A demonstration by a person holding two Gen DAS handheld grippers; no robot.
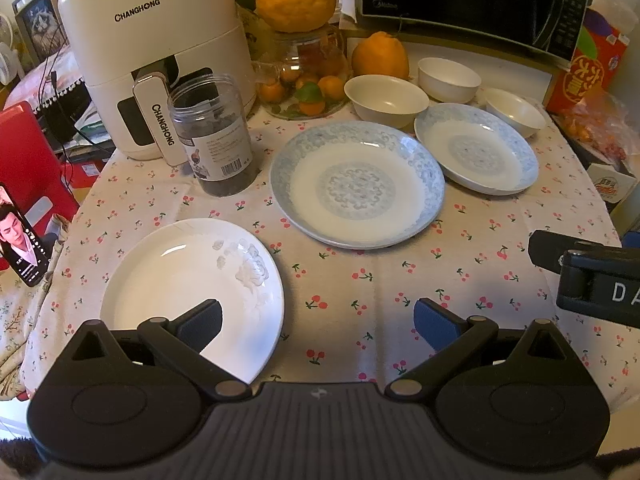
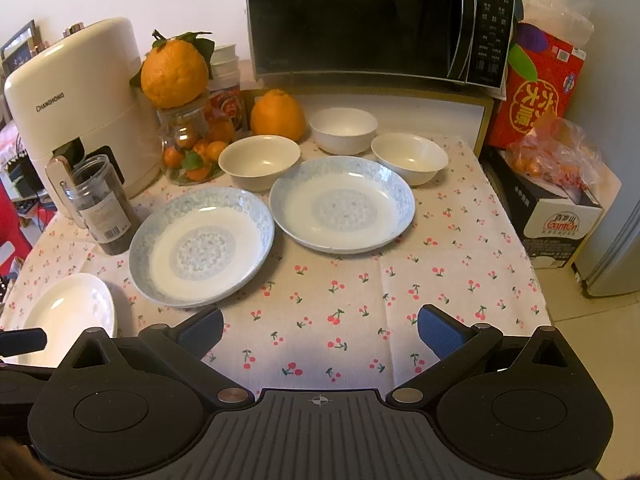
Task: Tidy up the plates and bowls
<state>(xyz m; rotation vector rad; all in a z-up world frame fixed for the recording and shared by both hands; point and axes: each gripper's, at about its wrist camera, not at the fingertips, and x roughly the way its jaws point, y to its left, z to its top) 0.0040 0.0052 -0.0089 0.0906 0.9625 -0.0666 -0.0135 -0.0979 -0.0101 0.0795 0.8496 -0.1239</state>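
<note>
Glossy glazed ceramic on the white plate (image 1: pixel 188 280), patterned plates (image 1: pixel 356 184) and bowls (image 1: pixel 386 98). Matt printed cloth for the tablecloth (image 2: pixel 360 300). Clear plastic on the jar (image 1: pixel 216 136); smooth plastic on the air fryer (image 1: pixel 152 52); shiny glass on the microwave (image 2: pixel 360 16).

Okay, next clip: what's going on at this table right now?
Nothing is held yet. Both hand-held grippers, left and right, hover open above the cherry-print tablecloth. A plain white plate lies under the left one, two blue-patterned plates sit mid-table, and three white bowls stand separately behind them, unstacked.
</note>
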